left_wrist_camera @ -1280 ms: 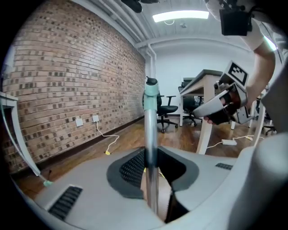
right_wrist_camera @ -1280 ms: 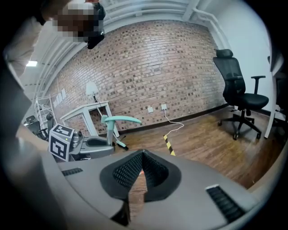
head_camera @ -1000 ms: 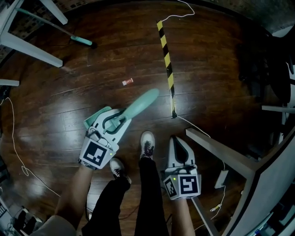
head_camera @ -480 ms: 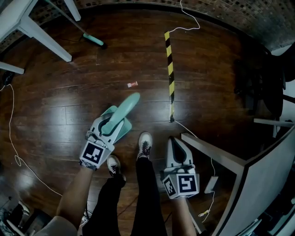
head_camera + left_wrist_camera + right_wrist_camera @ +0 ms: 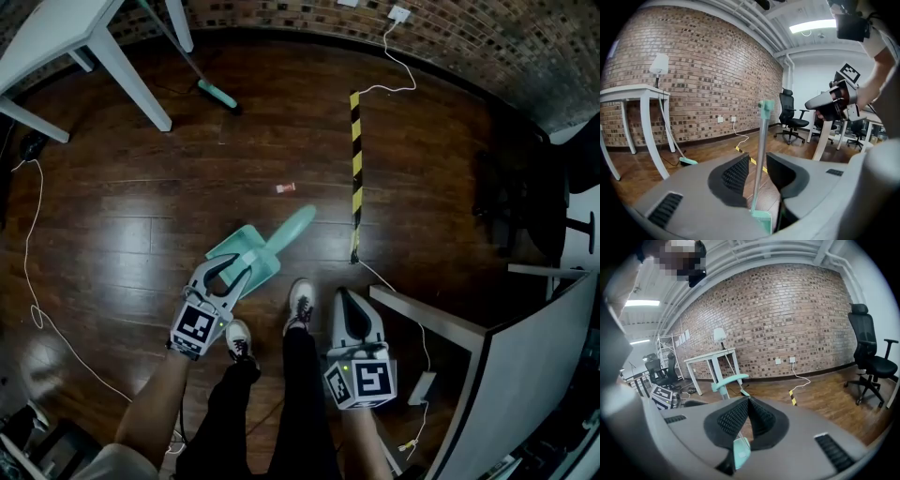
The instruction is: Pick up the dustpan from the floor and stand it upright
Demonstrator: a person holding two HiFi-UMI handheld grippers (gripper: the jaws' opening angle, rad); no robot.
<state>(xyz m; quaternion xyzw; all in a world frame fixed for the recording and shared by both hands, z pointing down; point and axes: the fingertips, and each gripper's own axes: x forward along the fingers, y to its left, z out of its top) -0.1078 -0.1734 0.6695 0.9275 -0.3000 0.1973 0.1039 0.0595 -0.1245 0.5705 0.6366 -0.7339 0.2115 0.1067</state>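
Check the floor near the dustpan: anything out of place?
A small red-and-white scrap lies loose on the wood floor just beyond the dustpan, left of the yellow-black tape strip. Nothing else looks spilled or broken.

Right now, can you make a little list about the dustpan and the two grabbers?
dustpan: teal, standing on the wood floor, handle up
left gripper: jaws opening, handle between them, pads not pressing it
right gripper: jaws together, off to the dustpan's side
broom: on the floor by the white table
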